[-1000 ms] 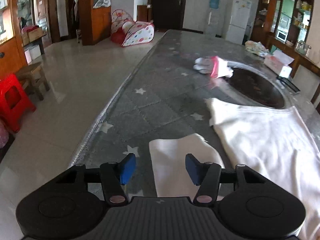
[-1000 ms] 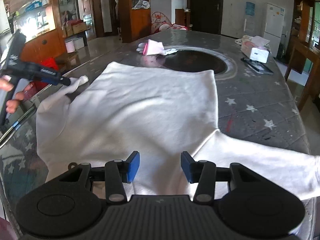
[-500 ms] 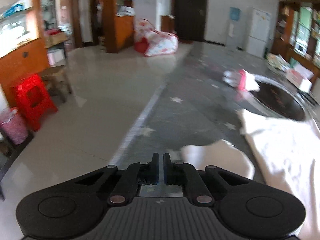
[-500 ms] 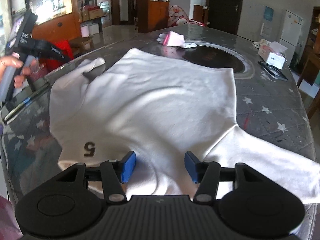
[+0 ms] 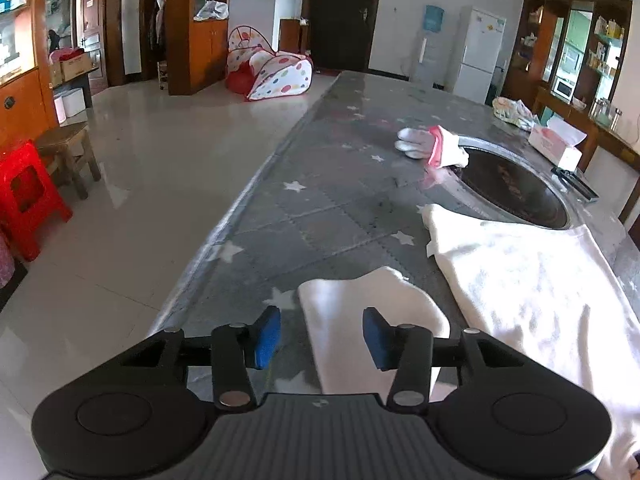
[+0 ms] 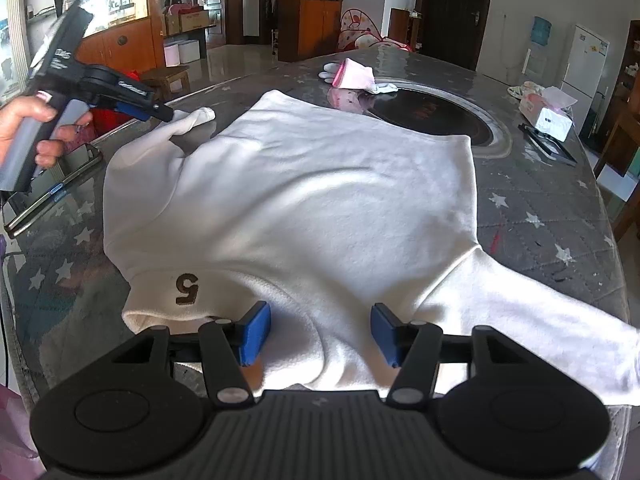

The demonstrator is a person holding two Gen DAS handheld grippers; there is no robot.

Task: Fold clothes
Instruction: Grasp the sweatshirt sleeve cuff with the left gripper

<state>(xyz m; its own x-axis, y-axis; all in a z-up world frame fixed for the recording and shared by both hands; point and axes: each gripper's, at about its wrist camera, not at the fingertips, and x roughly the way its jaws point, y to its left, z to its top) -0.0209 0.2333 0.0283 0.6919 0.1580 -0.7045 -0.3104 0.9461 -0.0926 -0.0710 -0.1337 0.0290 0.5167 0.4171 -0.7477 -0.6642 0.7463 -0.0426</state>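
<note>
Grippers over a white sweatshirt spread flat on a grey star-patterned table; the left gripper, jaws just reopened to a moderate gap, grips nothing, the sleeve end lying under the gap; the right gripper, jaws also just widened, hangs over the collar area, pads clear of cloth. Beyond lie pink-and-white gloves, a tissue box and a dark round inset; tiled floor and a red stool flank the table.

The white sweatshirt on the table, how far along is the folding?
Done: the white sweatshirt lies spread on the table. In hand: the left hand-held gripper, jaws just reopened, hovers over the left sleeve; the right hand-held gripper hangs open near the collar. Left: every fold, as both sleeves lie unfolded.
</note>
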